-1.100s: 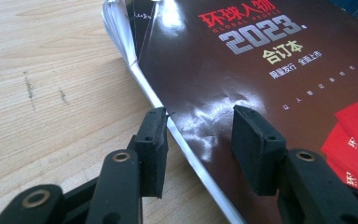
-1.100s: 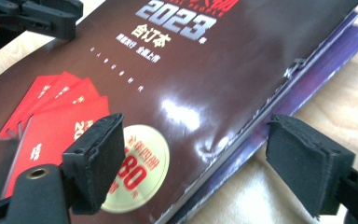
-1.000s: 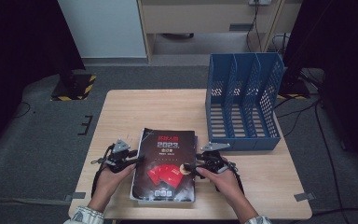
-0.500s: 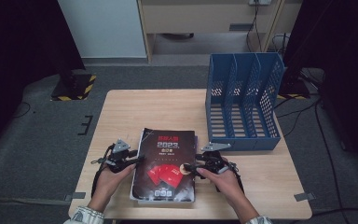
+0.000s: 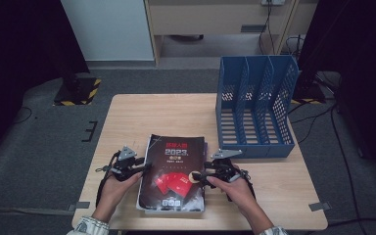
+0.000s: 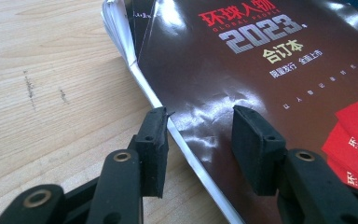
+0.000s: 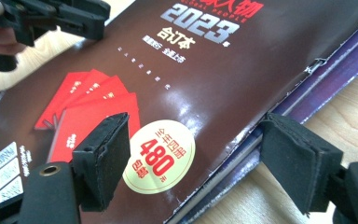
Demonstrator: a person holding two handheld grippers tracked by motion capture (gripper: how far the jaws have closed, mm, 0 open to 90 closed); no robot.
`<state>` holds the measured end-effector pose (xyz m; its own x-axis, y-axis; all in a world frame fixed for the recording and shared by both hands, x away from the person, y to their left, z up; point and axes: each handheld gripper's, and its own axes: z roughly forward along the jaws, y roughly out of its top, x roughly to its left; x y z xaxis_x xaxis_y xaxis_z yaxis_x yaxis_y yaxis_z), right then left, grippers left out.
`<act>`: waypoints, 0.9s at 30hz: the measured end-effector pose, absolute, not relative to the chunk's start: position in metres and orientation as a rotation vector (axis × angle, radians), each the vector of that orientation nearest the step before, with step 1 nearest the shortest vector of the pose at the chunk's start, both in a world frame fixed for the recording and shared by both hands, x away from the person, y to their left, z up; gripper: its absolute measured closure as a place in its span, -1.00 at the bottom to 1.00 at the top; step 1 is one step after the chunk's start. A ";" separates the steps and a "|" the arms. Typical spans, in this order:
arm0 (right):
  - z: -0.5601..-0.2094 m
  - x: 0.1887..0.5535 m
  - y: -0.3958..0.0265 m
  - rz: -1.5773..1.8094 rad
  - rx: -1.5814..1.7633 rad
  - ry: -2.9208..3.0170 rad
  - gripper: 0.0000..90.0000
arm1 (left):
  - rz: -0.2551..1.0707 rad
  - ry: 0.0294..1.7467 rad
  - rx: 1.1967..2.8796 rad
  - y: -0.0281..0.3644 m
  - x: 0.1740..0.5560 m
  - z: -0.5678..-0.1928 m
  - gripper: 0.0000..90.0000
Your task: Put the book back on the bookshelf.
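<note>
Both my grippers straddle the magazine's edges

Left gripper (image 5: pixel 144 168) and right gripper (image 5: pixel 199 177) spread over the magazine (image 5: pixel 174 174); blue file rack (image 5: pixel 254 105) stands beyond right; nothing has shifted since earlier.

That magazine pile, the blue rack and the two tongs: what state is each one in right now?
Magazine pile: lying flat on the table, top cover closed and glossy, its spine edge torn.
Blue file rack: upright, all three slots empty.
Left tongs: open, straddling the pile's left edge, pads not pressing.
Right tongs: open, straddling the pile's right edge, pads not pressing.
Table: bare wood, lightly scuffed.
</note>
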<state>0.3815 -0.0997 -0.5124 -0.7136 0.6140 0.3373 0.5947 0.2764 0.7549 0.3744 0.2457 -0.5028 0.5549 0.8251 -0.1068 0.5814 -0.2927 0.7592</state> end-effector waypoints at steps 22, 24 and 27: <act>-0.509 0.381 -0.101 1.644 1.296 2.390 -0.32 | 0.395 1.135 2.006 0.246 0.374 -0.503 0.26; -0.512 0.380 -0.102 1.587 1.319 2.409 -0.29 | 0.396 1.135 2.007 0.245 0.374 -0.502 0.26; -0.512 0.376 -0.101 1.559 1.285 2.422 -0.27 | 0.398 1.135 2.009 0.245 0.374 -0.502 0.26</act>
<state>0.3758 -0.1013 -0.5123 -0.6679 0.6197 0.4122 0.6319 0.1795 0.7540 0.3740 0.2450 -0.5022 0.5521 0.8278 -0.1002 0.5840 -0.2980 0.7551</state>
